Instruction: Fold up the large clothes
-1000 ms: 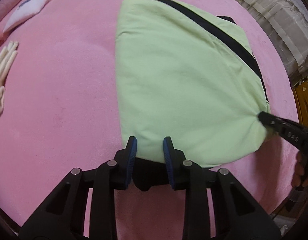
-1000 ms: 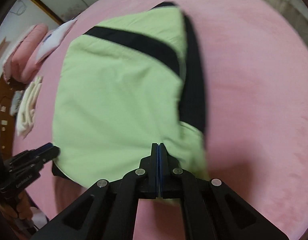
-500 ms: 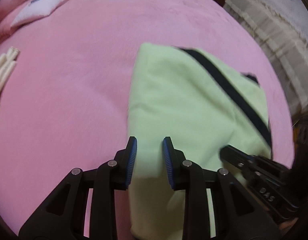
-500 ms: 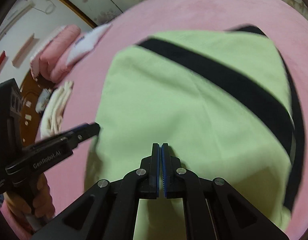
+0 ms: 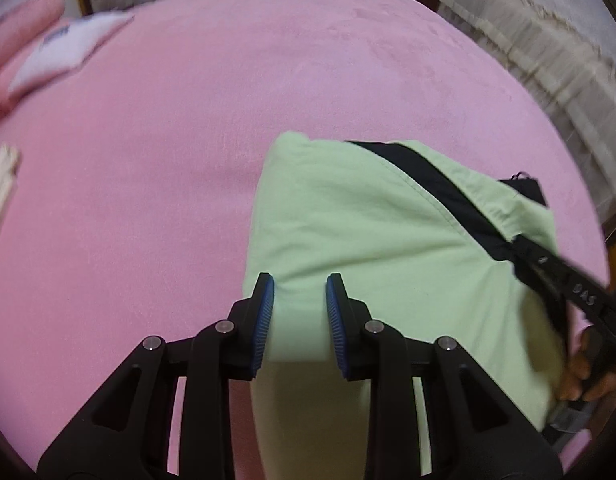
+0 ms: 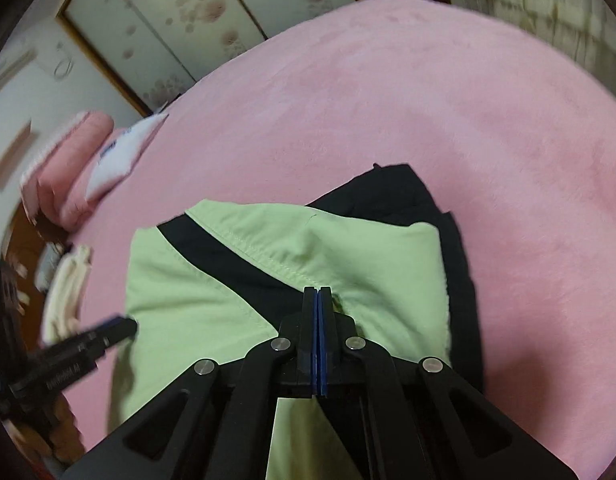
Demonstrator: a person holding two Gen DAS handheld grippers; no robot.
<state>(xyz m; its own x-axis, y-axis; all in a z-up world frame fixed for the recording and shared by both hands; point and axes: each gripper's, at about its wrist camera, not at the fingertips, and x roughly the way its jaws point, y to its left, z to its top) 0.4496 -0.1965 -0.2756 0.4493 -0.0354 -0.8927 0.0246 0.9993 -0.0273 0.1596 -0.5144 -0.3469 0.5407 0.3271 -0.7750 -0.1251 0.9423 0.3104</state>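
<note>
A light green garment (image 5: 368, 232) with a black stripe (image 5: 448, 192) lies doubled over on the pink bed cover (image 5: 167, 160). My left gripper (image 5: 299, 300) is shut on a thick bunch of the green cloth, which fills the gap between its blue pads and hangs down beneath it. In the right wrist view, my right gripper (image 6: 318, 292) is shut tight on the garment (image 6: 211, 292) near the black stripe (image 6: 227, 256). The cloth puckers toward the right gripper's tip (image 5: 520, 244). The left gripper (image 6: 123, 326) shows at the garment's left edge.
A white pillow (image 5: 67, 52) and a rolled pink blanket (image 6: 67, 160) lie at the far left of the bed. Cream folded clothes (image 6: 67, 292) sit near the left edge. A lace-trimmed cloth (image 5: 548, 52) hangs at the right. Flowered wardrobe doors (image 6: 187, 12) stand behind.
Both grippers have carried the garment's near edge forward over the rest of it. The spread-out green cloth now looks shorter and doubled, and more bare pink cover shows beyond it.
</note>
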